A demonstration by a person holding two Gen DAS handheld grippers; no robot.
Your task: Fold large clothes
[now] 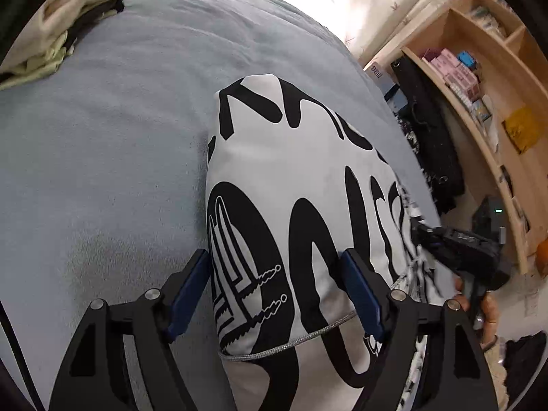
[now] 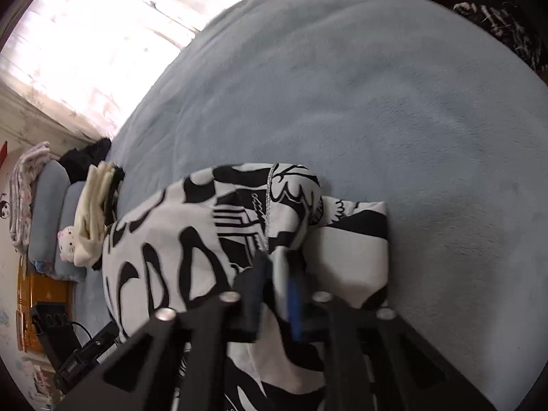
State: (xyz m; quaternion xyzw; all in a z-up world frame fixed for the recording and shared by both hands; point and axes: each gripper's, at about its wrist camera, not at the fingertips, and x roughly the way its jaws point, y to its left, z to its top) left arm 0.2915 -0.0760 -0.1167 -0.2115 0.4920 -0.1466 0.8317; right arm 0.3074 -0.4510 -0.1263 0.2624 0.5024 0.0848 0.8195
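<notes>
My left gripper straddles the printed garment unclenched; my right gripper pinches its hem; bare blanket toward nine o'clock.

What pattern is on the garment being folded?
White garment with bold black graphic lettering and a thin silver trim line; clearest in the left wrist view.

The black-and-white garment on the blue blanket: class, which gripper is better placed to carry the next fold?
Right, probably. The right gripper is shut on the garment, while the left gripper stands open astride it, gripping nothing.
</notes>
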